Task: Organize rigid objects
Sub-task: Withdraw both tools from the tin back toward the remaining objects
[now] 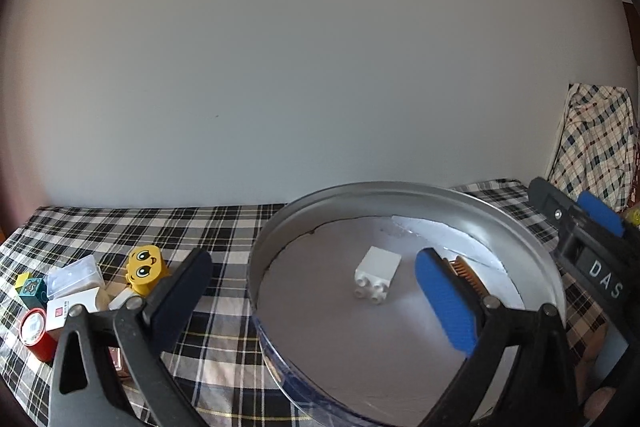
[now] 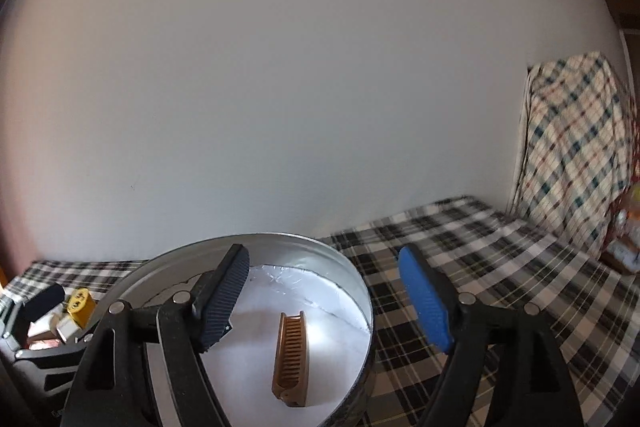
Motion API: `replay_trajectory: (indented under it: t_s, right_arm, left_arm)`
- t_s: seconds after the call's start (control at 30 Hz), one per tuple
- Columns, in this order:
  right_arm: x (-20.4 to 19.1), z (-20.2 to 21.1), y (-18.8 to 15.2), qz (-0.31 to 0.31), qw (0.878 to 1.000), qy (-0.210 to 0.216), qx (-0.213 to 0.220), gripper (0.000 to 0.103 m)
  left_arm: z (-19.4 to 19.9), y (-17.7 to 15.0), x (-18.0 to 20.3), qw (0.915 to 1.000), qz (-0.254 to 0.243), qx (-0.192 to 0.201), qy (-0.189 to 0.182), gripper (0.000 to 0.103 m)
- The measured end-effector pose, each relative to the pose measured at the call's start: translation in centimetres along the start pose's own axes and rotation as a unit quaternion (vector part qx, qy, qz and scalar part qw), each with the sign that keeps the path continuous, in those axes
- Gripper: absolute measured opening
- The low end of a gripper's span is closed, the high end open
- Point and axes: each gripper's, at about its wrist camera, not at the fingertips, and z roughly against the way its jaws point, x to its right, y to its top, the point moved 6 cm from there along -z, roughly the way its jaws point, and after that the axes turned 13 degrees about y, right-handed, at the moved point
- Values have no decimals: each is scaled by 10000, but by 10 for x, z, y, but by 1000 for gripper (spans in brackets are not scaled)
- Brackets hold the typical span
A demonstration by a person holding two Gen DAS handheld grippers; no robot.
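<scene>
A round metal tin [image 1: 516, 223] stands on the plaid cloth; it also shows in the right wrist view [image 2: 352, 271]. In it lie a white toy brick [image 1: 377, 274] and a brown folding comb [image 2: 291, 359], whose tip shows in the left wrist view [image 1: 468, 273]. My left gripper [image 1: 316, 299] is open and empty, straddling the tin's left rim. My right gripper [image 2: 324, 303] is open and empty above the tin's right rim and the comb; it also shows in the left wrist view [image 1: 576, 211].
Left of the tin lies a pile: a yellow face brick [image 1: 145, 269], a clear plastic box [image 1: 74, 277], a teal block [image 1: 33, 291], a red-and-white canister [image 1: 36, 335] and white packets. A plaid-covered object [image 2: 576, 155] stands at the right against the wall.
</scene>
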Motion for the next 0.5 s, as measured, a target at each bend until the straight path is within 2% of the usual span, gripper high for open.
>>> replay_trajectory:
  t_s: [0.1, 0.17, 0.27, 0.5]
  right_arm:
    - [-10, 11, 3, 304, 9989, -168, 319, 80]
    - [-17, 18, 4, 501, 9970, -293, 516, 90]
    - [-23, 24, 6, 595, 9956, -308, 656, 90]
    - [-24, 23, 6, 548, 9966, -249, 563, 90]
  left_arm:
    - [0, -1, 1, 10000, -36, 43, 49, 103]
    - [2, -1, 0, 9999, -54, 94, 102, 102]
    - [5, 1, -2, 9995, -57, 221, 232, 103]
    - [6, 2, -4, 9991, -51, 300, 294, 103]
